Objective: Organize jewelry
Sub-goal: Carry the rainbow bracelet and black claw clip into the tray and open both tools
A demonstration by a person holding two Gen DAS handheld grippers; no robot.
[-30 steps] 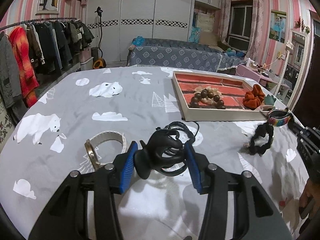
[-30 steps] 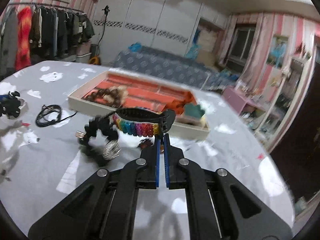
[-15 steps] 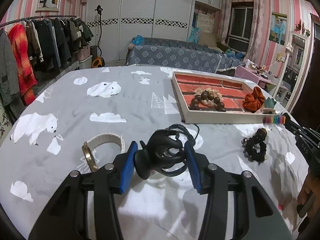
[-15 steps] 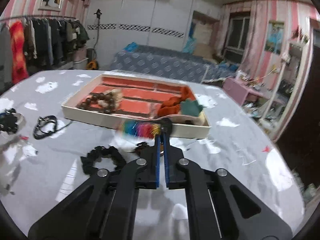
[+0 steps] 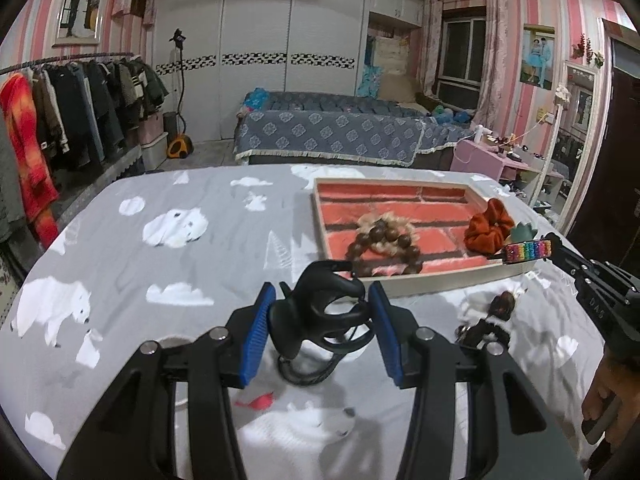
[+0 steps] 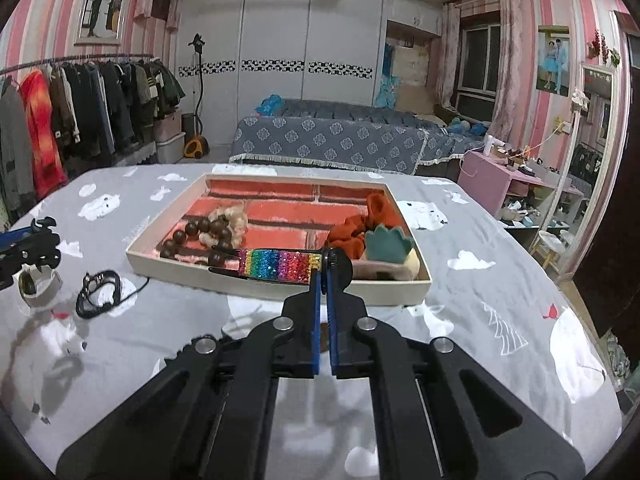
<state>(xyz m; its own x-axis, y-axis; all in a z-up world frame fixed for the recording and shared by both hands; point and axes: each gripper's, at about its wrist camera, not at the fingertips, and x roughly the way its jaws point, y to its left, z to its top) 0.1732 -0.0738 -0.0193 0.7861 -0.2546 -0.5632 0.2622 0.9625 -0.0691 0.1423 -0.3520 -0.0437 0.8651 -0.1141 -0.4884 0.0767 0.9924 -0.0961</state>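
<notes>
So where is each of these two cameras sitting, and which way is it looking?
Left wrist view: sits on the left gripper, looking along its blue-padded fingers, which clamp a black claw clip, across the grey bedspread to the tray; the right gripper and the hand holding it show at the right edge.
Right wrist view: sits on the right gripper, shut on a rainbow hair clip at the tray's near rim; the left gripper shows at the left edge.
Shared: tray, wooden bead bracelet, orange scrunchie, rainbow clip, bedspread.
</notes>
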